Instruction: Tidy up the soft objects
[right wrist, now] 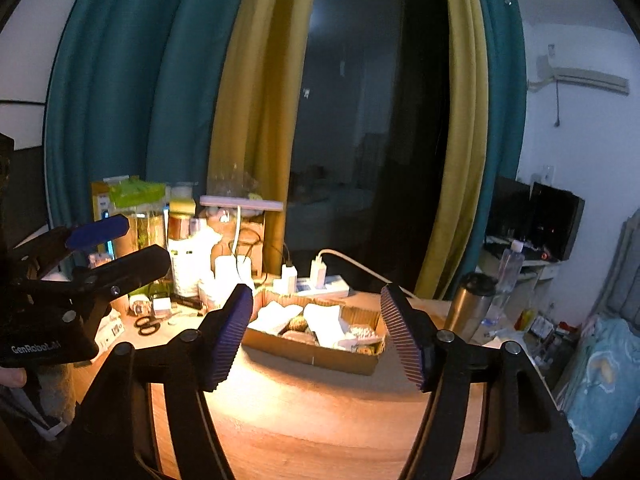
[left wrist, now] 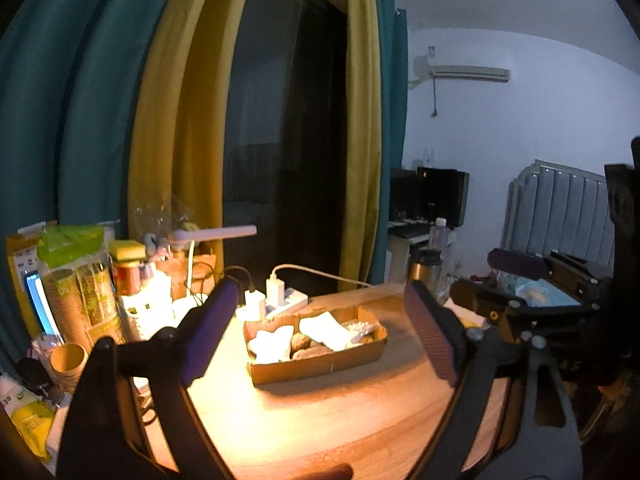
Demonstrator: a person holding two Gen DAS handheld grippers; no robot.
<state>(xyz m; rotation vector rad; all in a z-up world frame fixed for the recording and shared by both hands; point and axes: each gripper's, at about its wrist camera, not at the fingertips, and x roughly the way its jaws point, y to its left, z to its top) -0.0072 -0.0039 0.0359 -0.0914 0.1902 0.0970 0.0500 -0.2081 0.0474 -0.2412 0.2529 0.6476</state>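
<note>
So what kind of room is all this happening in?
Most likely a bedroom at home, at night. A padded headboard with rumpled blue bedding sits to the right, an air conditioner hangs on the wall, and teal-and-yellow curtains frame a dark window beside the lamp-lit wooden table.

Box (left wrist: 320, 368) contents overexposed; shelf labels (left wrist: 92, 300) unreadable

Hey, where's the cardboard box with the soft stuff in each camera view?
Left wrist view: the cardboard box sits centre, low, between the two fingers on the wooden table.
Right wrist view: the cardboard box is centre, slightly below the middle.
Shared landmark: the white power strip just behind the box.
</note>
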